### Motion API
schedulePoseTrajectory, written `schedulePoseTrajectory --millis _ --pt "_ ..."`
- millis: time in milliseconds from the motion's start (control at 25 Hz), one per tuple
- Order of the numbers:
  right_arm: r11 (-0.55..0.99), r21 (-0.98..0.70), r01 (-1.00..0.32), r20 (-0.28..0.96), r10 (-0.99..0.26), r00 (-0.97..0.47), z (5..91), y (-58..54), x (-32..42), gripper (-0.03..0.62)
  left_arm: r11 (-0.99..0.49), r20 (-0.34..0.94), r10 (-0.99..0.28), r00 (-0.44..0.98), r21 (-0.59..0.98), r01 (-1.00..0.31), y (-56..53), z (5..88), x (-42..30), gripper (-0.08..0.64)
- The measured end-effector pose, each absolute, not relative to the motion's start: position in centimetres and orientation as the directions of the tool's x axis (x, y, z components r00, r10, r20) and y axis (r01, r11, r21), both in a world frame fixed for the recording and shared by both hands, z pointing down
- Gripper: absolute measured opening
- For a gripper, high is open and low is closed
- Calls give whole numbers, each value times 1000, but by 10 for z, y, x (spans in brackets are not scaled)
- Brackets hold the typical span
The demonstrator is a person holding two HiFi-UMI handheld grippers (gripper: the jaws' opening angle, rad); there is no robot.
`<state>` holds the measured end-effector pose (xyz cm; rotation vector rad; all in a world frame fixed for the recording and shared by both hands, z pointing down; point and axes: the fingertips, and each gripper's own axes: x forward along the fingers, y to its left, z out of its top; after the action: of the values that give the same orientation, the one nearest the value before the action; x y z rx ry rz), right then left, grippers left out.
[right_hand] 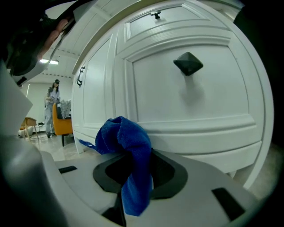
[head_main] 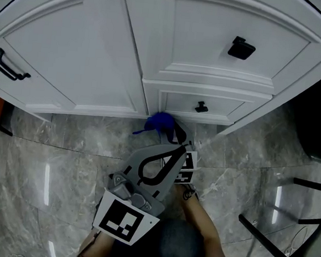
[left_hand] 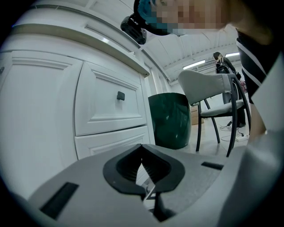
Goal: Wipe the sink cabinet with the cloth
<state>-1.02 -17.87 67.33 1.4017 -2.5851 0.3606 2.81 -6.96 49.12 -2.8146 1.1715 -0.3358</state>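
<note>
While in gripper (right_hand: 135, 170), cloth (right_hand: 126, 142) at cabinet (right_hand: 191, 111).

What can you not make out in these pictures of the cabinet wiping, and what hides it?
Head view: the right gripper is mostly hidden under the left gripper.
Right gripper view: whether the cloth touches the cabinet; the cloth's own folds cover that spot.
The cabinet's top surface: cut off by the head view's edge, seen from below in both gripper views.
</note>
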Motion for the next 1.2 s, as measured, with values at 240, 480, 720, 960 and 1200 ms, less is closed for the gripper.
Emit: schedulePoseTrajectory --millis 240,480,720,960,1200 --pt "501 -118 -857 270 -815 -513 674 -180 0 115 -713 173 -701 692 -153 -684 -72 494 34 5" --pt "481 -88 -872 280 -828 -485 684 -182 22 115 -690 115 -722 682 -52 -722 -88 494 29 5" --pt "490 -45 -871 241 -841 -485 671 -185 48 115 -599 106 -774 624 198 -776 -113 512 15 5" --pt "490 89 -867 177 -865 -470 652 -184 67 115 -558 124 -794 596 241 -794 -130 526 18 5" --pt "485 103 -868 136 -871 -471 646 -185 75 115 -582 119 -780 614 221 -782 -130 526 27 5"
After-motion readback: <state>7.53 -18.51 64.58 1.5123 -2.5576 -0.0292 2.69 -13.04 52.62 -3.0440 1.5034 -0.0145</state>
